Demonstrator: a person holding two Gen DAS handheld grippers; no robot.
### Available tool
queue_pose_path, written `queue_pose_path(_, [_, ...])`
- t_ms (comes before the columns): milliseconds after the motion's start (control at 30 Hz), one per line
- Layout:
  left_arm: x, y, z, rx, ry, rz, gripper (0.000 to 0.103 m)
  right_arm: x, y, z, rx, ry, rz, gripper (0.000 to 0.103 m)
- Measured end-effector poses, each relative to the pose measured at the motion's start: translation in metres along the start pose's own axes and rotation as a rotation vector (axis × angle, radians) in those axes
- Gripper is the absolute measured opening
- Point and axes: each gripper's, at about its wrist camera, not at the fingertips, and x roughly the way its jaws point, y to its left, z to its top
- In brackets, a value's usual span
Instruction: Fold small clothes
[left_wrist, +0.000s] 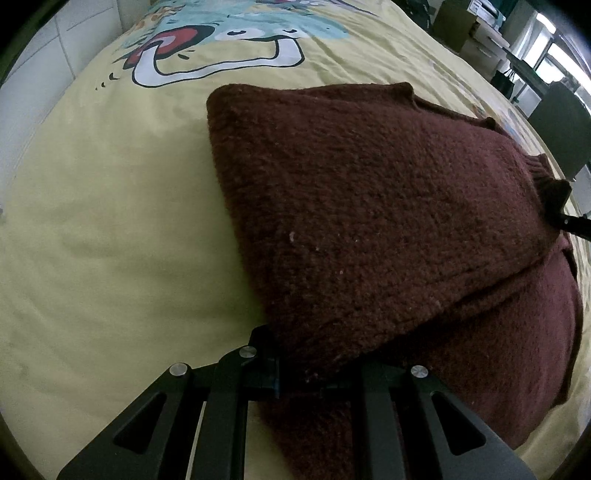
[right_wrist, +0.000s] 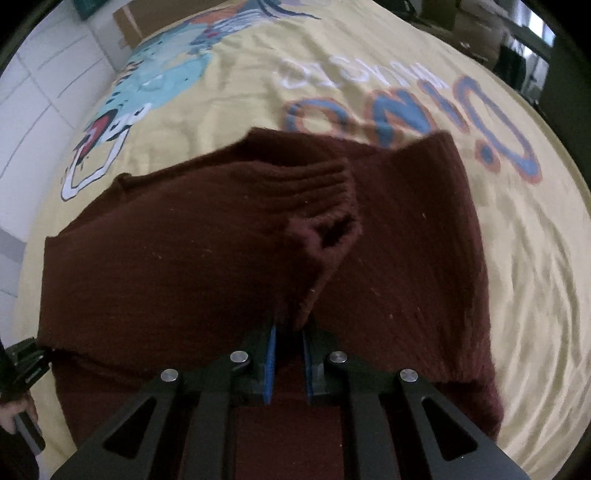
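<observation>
left wrist view: left gripper (left_wrist: 295, 363) is pinched on the near corner of the maroon sweater (left_wrist: 369, 206), right gripper (right_wrist: 288, 328) nipped on its ribbed cuff (right_wrist: 321, 199), both lifting a layer over the yellow bedspread (left_wrist: 110, 221), probably to fold it across

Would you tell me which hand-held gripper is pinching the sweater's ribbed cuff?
The right hand-held gripper: its blue-padded fingers clamp the ribbed cuff of the maroon sweater. The left hand-held gripper grips a plain folded edge instead.
</observation>
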Motion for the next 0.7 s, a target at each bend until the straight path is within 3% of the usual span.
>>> queue_pose_path(267, [-0.006,-0.002,0.000,0.039,0.012,0.000,0.011,-0.017,-0.005,-0.013,-0.001,-0.037,-0.024,0.011])
queue_pose_path(533, [0.001,-0.001,0.000,0.019,0.019,0.006,0.013,-0.002,-0.013,-0.022,-0.001,-0.008,-0.044,0.011])
queue_pose_path(700, [-0.002,-0.006,0.000,0.016,0.015,0.049,0.017,-0.003,-0.007,-0.023,-0.036,-0.028,-0.064,0.020])
